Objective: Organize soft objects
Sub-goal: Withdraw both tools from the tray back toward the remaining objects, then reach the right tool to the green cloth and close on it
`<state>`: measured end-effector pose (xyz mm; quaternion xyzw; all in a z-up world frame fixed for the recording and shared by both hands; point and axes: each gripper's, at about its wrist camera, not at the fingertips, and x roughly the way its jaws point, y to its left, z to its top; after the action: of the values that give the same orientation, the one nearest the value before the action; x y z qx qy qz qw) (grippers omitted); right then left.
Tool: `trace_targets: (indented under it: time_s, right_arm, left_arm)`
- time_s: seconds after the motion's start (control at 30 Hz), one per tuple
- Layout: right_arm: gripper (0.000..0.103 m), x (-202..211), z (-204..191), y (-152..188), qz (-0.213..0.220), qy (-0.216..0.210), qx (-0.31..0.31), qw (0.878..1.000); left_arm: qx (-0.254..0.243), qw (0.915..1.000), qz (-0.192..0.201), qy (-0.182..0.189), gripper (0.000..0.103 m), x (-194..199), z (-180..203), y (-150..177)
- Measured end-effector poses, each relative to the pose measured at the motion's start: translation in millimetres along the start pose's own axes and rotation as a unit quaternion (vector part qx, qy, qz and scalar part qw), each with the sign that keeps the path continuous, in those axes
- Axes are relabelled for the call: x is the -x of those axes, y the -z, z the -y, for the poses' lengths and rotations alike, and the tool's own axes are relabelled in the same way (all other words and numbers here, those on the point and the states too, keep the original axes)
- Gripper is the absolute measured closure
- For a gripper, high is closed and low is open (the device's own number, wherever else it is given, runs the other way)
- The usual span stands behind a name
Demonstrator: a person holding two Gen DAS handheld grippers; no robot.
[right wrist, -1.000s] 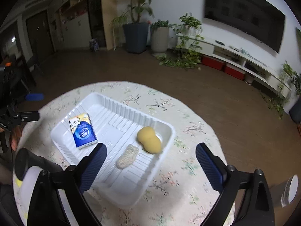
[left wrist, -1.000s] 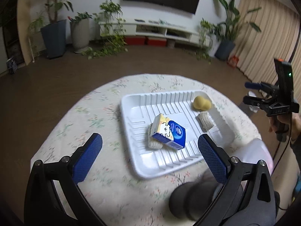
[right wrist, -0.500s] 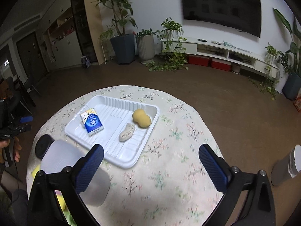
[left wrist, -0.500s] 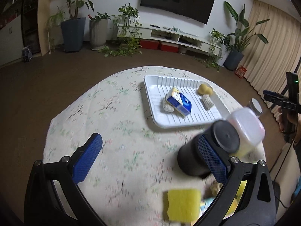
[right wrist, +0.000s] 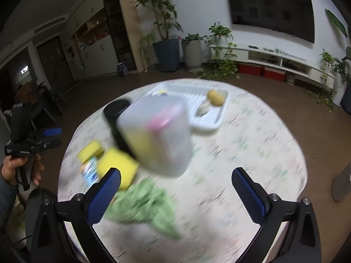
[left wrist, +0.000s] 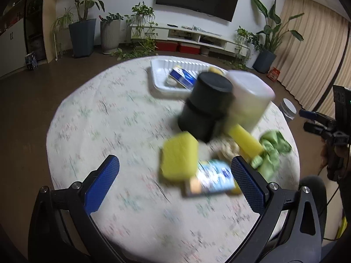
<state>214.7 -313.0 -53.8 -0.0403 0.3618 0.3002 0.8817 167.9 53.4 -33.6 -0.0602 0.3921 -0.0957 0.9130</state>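
A: Where's the soft stuff rn?

B: Split. White tray (left wrist: pixel 158 81) at the far side of the table holds the blue tissue pack (left wrist: pixel 183 76), a round yellow sponge (right wrist: pixel 216 97) and a small knitted pad (right wrist: pixel 204 109). Near side is a loose pile: yellow sponge block (left wrist: pixel 178 159), 2nd yellow sponge (left wrist: pixel 245 139), green cloth (left wrist: pixel 272 153), a light-blue packet (left wrist: pixel 210 180), something beige btwn them, too blurred to name.

A: What changed?

B: A sec ago both cams looked straight down at the tray. Now both have pulled back and swung toward the near pile; frames are smeared, so they're moving fast. Tray contents look the same as before.

A: Grippers?

B: Left gripper (left wrist: pixel 174 185) jaws spread wide, nothing btwn them, above the table w/ the sponge block and packet framed between its pads. Right gripper (right wrist: pixel 175 197) also spread wide and empty, over the green cloth (right wrist: pixel 142 206).

A: Meaning?

B: Prob last drop-off is done and next pick starts. Left looks lined up for block or packet, right for cloth.

A: Obstacles?

B: Black canister (left wrist: pixel 206 105) and frosted plastic jar (left wrist: pixel 250 98) stand btwn pile and tray, touching or nearly. Carry path likely has to clear them.
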Motion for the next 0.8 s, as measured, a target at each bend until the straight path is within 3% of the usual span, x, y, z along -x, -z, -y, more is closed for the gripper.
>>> trace_targets:
  time_s: [0.17, 0.37, 0.8]
  right_arm:
    - [0.0, -0.6, -27.2, 30.2, -0.013, -0.003, -0.01, 1.0]
    - [0.0, -4.9, -47.1, 54.9, -0.024, 0.025, -0.029, 0.999]
    - [0.0, -15.4, -61.1, 69.0, -0.034, 0.042, -0.069, 0.996]
  left_arm:
    - [0.005, 0.9999, -0.002, 0.012, 0.0, 6.4, 22.8, 30.7]
    - [0.015, 0.9997, -0.005, 0.017, 0.0, 6.2, 44.3, 58.1]
    - [0.041, 0.999, -0.008, 0.016, 0.0, 1.9, 66.4, 89.3]
